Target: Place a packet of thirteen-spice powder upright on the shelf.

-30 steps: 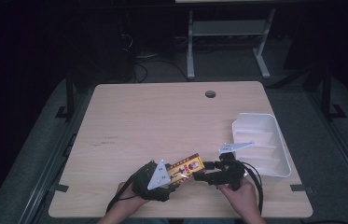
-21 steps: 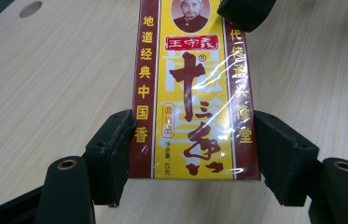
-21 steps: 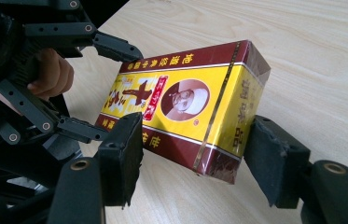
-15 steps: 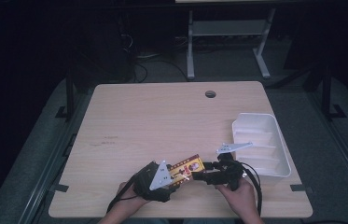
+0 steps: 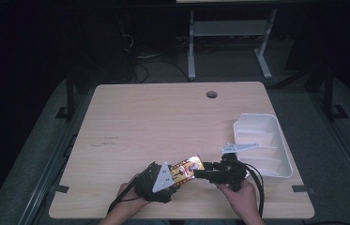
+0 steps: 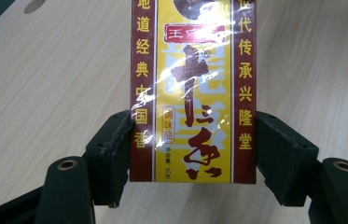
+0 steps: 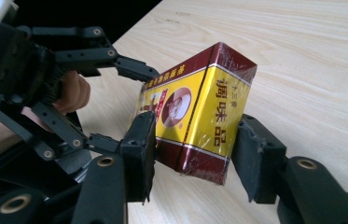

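The yellow-and-maroon box is held just above the near edge of the worktop, between the two hands, with the white tray off to the right. The left hand-held gripper pinches one end of the box, its jaws pressed flat against the two long maroon edges. The right hand-held gripper brackets the opposite end: its left jaw appears to touch the box's side, while a narrow gap seems to remain at the right jaw, so this grip is judged as closing rather than seated. The step in hand looks like a transfer from left to right. To do it well, hold the left pinch firm until the right jaws bear squarely on both side faces, not on a corner. Note that the box is wrapped in glossy film; expect it to slip under a light or skewed grip. Centre the right jaws on the box's width and close evenly. Release the left pinch only once the right grip carries the box without tilt. Keep the box low over the worktop throughout, so a slip costs little.
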Available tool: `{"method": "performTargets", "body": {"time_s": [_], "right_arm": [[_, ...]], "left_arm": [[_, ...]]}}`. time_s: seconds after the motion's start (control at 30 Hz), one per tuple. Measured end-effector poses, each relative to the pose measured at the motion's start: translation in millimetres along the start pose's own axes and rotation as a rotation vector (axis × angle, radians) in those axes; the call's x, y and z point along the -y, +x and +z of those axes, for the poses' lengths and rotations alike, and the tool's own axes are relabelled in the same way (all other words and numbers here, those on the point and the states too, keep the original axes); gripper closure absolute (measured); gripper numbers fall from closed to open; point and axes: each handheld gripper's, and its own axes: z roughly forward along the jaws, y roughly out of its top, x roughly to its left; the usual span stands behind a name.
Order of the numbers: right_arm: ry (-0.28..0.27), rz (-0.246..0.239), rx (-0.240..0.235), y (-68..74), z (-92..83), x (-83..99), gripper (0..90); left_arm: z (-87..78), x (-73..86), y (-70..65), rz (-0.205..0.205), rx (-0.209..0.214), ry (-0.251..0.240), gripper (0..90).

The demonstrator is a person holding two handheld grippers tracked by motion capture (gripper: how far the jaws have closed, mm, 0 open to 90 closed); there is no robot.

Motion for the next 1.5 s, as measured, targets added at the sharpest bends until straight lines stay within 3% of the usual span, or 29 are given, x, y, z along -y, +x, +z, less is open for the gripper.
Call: {"method": "performTargets", "body": {"time_s": [0.33,0.9,1.1,1.5], "right_arm": [[-0.033,0.01,-0.047,5.5,-0.4,-0.2,59.1],[-0.036,0.021,-0.072,8.1,-0.4,-1.1,66.0],[-0.029,-0.007,-0.074,13.4,-1.4,-4.9,68.0],[-0.006,-0.082,-0.046,20.7,-3.3,-13.3,68.3]], "left_arm": [[2.7,-1.0,-1.5,0.008,-0.009,0.009,33.0],[4.7,-0.7,-2.3,0.03,-0.016,0.01,30.8],[5.6,0.5,1.8,0.009,0.019,0.004,28.7],[3.2,3.9,5.6,-0.01,0.037,-0.001,26.2]]}}
